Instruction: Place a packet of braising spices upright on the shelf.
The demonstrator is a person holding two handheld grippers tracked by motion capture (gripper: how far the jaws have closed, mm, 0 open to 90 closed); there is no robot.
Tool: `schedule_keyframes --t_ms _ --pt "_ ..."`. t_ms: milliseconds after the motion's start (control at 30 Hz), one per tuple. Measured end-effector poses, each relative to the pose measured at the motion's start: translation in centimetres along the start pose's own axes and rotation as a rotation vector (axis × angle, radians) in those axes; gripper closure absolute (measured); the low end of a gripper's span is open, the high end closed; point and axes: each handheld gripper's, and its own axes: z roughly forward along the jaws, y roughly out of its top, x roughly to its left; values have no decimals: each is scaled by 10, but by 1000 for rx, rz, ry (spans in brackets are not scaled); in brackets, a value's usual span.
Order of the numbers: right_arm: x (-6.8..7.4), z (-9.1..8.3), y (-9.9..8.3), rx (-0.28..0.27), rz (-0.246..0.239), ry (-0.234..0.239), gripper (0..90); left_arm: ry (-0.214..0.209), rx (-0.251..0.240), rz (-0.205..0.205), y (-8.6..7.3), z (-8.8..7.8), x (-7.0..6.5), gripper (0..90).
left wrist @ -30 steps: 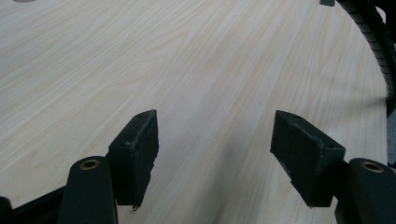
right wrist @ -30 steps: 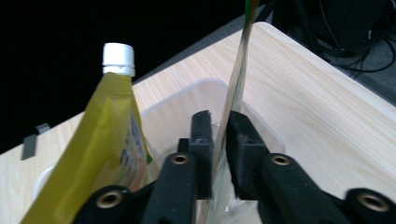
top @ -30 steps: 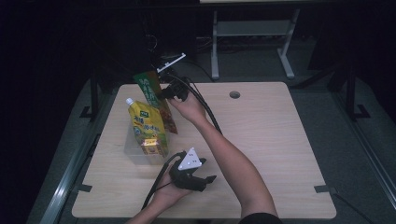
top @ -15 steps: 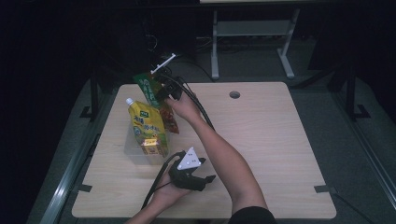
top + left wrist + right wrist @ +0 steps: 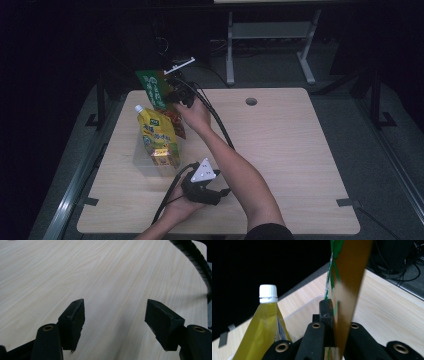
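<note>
My right gripper (image 5: 176,95) is shut on a green snack packet (image 5: 154,90), held upright over the back of a clear plastic bin (image 5: 143,164) at the table's left. In the right gripper view the packet (image 5: 348,277) is seen edge-on, pinched between the jaws of my right gripper (image 5: 334,306). A yellow spouted pouch (image 5: 157,131) with a white cap (image 5: 268,293) stands in the bin, with a small carton (image 5: 165,158) and a red packet (image 5: 176,123) beside it. My left gripper (image 5: 219,192) rests near the front edge, jaws open and nothing between them (image 5: 115,307).
The light wooden table (image 5: 290,150) has a round cable hole (image 5: 251,101) at the back. A black cable (image 5: 220,127) trails from the right gripper along the forearm. A metal stand (image 5: 270,35) sits on the floor behind the table.
The right gripper and the green packet have shifted slightly left and up over the bin. The left gripper has stayed where it was.
</note>
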Motion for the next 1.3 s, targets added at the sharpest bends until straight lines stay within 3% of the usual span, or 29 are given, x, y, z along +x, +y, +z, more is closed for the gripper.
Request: schedule_keyframes --t_ms 233,333,433,600,667,733,867,1100,1300 --pt "0 9 -13 -35 -7 -24 892 -3 0 2 0 1 -1 318" --pt "-2 16 -18 -20 11 -19 891 0 2 7 -1 1 -1 318" --pt "1 19 -21 -3 -23 -43 881 2 0 5 -1 1 0 318" --pt "4 11 -15 -3 -47 -54 771 1 -1 5 -1 1 -1 318" --pt "3 7 -12 24 -53 -53 744 -4 1 3 -1 2 -1 318" --pt "1 7 -9 75 -39 -46 758 -2 6 10 -1 2 -2 318" --pt "-2 12 -11 156 -47 -56 873 -1 7 13 -1 3 -2 318" --pt "-2 12 -17 147 -35 -40 888 -1 5 11 0 3 -3 318" --pt "1 13 -24 123 -55 -42 889 3 3 15 0 3 -2 318"
